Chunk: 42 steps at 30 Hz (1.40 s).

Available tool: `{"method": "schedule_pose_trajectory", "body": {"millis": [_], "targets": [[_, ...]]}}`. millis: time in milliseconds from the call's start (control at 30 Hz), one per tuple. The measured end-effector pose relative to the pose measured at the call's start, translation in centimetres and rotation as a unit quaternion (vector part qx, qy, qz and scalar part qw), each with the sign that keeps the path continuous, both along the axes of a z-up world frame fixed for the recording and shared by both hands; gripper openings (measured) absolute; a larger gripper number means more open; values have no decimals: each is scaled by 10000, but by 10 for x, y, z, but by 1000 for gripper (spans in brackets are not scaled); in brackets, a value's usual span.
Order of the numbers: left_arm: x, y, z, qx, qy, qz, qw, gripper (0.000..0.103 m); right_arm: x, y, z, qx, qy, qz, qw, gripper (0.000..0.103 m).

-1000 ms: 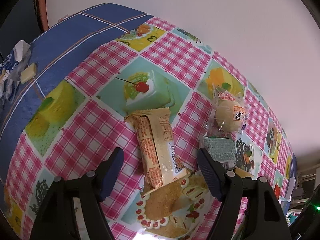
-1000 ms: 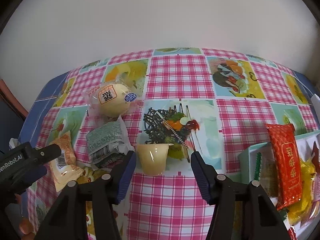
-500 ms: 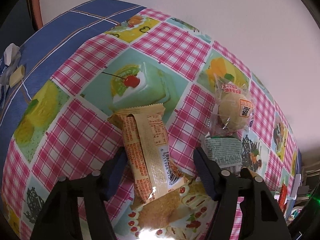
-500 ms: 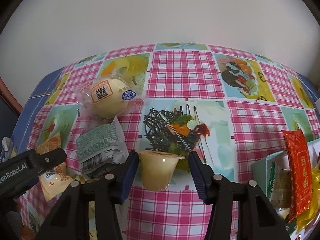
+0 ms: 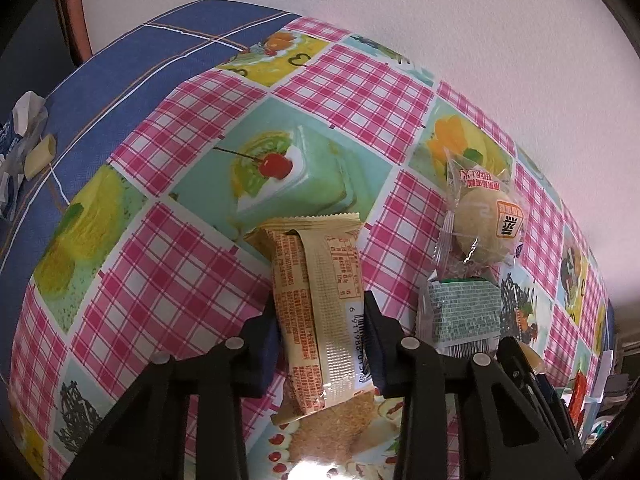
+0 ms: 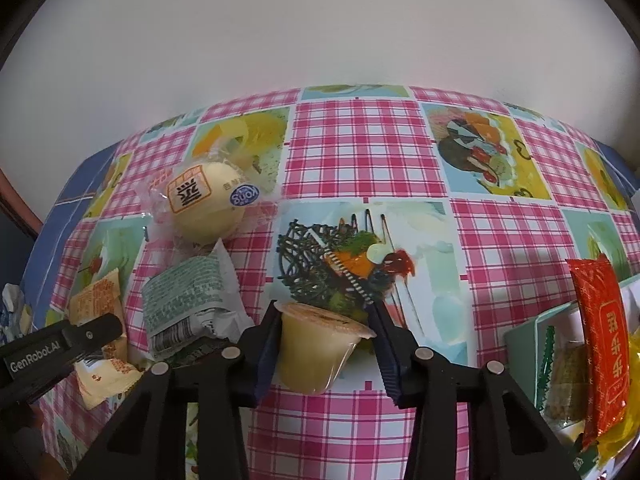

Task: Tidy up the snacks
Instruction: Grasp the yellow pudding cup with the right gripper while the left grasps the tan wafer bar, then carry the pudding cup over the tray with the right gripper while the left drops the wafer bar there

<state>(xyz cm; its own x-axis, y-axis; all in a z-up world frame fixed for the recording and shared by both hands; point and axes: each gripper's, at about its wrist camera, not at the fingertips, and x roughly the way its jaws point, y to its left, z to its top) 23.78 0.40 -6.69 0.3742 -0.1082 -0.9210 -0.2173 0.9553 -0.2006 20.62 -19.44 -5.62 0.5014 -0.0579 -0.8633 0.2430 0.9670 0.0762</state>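
left claw (image 5: 320,320) clamped on tan wafer pack (image 5: 318,300) | right claw (image 6: 325,334) closing, pads against jelly cup (image 6: 318,346) (green packet (image 6: 188,300) left of cup)

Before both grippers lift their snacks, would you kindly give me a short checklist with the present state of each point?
1. Left gripper shut on the tan wafer packet: ok.
2. Right gripper fingers against the jelly cup, still closing: ok.
3. Jelly cup upright: not ok, tilted.
4. Green packet outside both grips: ok.
5. Round bun outside both grips: ok.
6. Space in the tray at right: cannot tell.
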Motion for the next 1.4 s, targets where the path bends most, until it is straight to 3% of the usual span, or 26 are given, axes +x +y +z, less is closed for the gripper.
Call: {"method": "schedule_pose_trajectory", "body": {"millis": [433, 1000, 1400], "targets": [[-6, -6, 10, -53, -11, -9, 10000, 36, -7, -11, 8, -18, 64, -134, 9999, 45], [-41, -6, 63, -14, -368, -78, 9993, 36, -43, -43, 61, 78, 85, -516, 9986, 45], [-71, -2, 82, -91, -502, -132, 9986, 36, -80, -64, 88, 195, 114, -835, 9962, 45]]}}
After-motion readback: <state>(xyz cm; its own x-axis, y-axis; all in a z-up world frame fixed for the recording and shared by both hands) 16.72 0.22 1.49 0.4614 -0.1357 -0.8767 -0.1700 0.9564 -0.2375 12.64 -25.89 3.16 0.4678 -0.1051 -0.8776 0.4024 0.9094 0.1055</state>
